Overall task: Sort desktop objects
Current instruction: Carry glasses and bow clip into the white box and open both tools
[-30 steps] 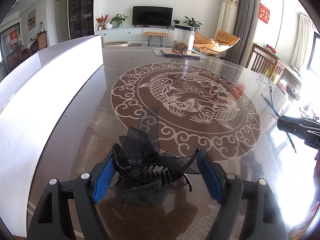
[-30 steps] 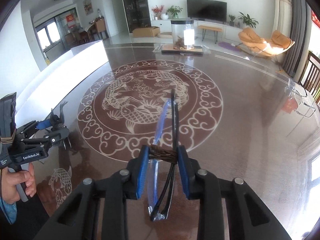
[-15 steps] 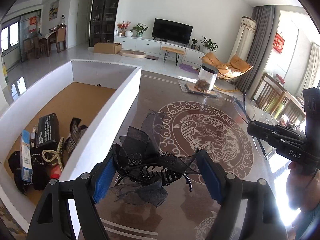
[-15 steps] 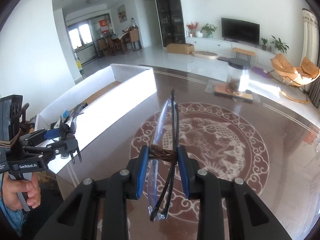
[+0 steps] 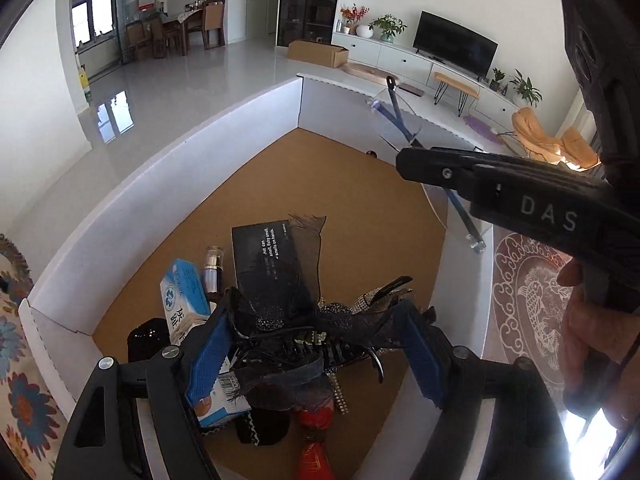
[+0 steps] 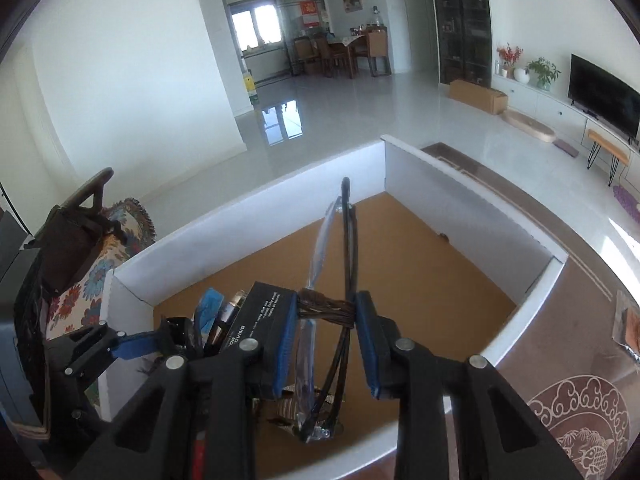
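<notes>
My left gripper [image 5: 316, 344] is shut on a black bow hair clip [image 5: 304, 320] and holds it above the near end of a white box with a brown floor [image 5: 360, 208]. My right gripper [image 6: 326, 332] is shut on a pair of clear glasses [image 6: 348, 240] with black and blue arms, also above the box [image 6: 400, 264]. In the left wrist view the right gripper shows at upper right with the glasses [image 5: 396, 120] sticking out. The left gripper shows at lower left in the right wrist view [image 6: 132, 346].
Several items lie at the box's near end: a black carton [image 5: 264, 252], a blue and white carton [image 5: 180, 300], a small bottle [image 5: 212, 264] and a red item [image 5: 314, 452]. The brown patterned table [image 6: 580, 360] lies to the right. A floral cushion [image 5: 16, 360] is at left.
Both grippers have moved left from over the table to above the box, each keeping hold of its item. The box's contents now lie right under the left gripper.
</notes>
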Demonstrator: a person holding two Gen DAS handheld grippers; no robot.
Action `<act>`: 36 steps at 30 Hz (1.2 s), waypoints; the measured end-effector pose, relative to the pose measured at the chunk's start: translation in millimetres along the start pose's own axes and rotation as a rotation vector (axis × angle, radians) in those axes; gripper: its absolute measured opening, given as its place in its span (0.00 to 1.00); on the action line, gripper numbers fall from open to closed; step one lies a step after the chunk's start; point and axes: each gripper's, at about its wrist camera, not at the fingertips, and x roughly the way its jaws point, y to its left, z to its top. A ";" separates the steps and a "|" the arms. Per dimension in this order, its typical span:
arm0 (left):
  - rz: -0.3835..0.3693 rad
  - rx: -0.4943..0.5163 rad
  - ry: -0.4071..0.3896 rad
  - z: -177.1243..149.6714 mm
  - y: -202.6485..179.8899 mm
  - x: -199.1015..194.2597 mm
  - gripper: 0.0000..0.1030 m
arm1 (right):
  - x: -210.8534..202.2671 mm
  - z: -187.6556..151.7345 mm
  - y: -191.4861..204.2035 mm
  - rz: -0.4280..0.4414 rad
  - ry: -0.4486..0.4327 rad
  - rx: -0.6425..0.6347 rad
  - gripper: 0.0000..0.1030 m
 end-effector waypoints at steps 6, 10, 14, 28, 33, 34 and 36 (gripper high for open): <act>-0.002 -0.044 0.075 1.1 13.8 19.8 0.77 | 85.1 3.9 0.9 -0.030 0.192 0.007 0.38; 0.013 -0.048 0.112 -0.3 15.3 25.3 0.82 | 87.1 3.8 -5.7 -0.037 0.205 0.033 0.83; 0.064 -0.070 0.034 -3.7 16.7 10.4 0.82 | 58.9 11.6 -13.7 -0.075 0.191 0.001 0.88; 0.223 -0.160 -0.141 -12.6 -7.9 -56.8 0.95 | -17.8 -0.8 -31.2 -0.153 0.256 -0.126 0.98; 0.251 -0.191 -0.137 -17.3 -11.4 -57.4 0.95 | -24.7 -4.2 -26.1 -0.149 0.246 -0.150 0.98; 0.252 -0.195 -0.131 -17.6 -11.5 -56.3 0.95 | -24.2 -4.5 -24.9 -0.147 0.245 -0.149 0.98; 0.243 -0.203 -0.130 -19.2 -12.0 -55.5 0.95 | -21.8 -5.6 -22.7 -0.143 0.246 -0.152 0.98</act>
